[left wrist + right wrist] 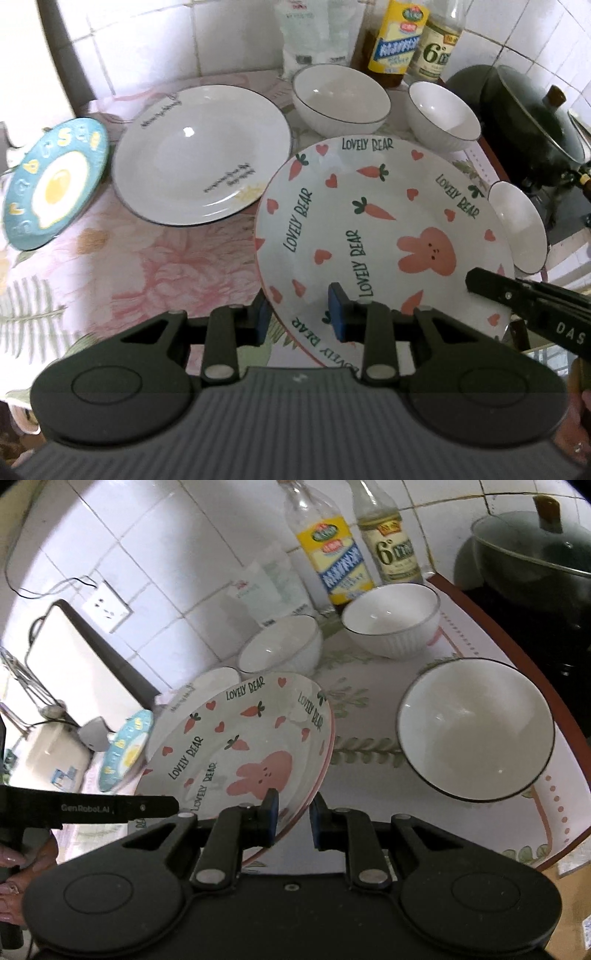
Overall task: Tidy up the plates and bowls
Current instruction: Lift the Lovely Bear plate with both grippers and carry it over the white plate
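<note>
Left wrist view: both grippers, left (299, 314) and right (293, 814), jaws clamped on bunny plate (369, 229) rim; uneven pull could slip it onto white plate (199, 155).

Left claw (301, 314), right claw (293, 818) clamped

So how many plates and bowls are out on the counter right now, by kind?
Plates: 3 (egg plate, white plate, bear plate)
Bowls: 3 (left bowl, middle bowl, right bowl)
Total: 6
</note>
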`<state>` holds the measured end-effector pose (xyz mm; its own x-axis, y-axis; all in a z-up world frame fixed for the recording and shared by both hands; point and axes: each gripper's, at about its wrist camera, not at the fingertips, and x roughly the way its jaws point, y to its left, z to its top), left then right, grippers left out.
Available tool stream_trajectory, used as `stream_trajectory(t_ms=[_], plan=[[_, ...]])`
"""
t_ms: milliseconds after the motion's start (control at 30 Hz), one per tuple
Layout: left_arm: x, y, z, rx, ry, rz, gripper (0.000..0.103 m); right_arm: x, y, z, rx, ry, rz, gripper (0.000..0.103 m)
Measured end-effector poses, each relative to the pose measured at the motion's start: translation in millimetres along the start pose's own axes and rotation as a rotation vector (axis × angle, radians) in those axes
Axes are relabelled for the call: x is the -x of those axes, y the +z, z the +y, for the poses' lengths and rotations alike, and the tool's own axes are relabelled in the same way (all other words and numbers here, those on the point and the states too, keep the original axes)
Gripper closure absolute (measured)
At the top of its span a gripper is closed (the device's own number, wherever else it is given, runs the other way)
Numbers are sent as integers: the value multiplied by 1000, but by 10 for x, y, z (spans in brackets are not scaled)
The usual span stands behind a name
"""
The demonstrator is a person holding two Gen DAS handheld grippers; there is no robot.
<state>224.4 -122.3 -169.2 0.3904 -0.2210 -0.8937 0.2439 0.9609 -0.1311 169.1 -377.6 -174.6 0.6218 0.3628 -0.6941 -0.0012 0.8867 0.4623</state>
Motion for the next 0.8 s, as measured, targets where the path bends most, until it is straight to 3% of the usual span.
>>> stream_trajectory(t_ms=[467,800], plan=[[721,106,312,92,72,-100,72,105,436,555,118,124,-1,80],[696,200,676,188,116,-123,72,-273,750,808,205,199,75,79]])
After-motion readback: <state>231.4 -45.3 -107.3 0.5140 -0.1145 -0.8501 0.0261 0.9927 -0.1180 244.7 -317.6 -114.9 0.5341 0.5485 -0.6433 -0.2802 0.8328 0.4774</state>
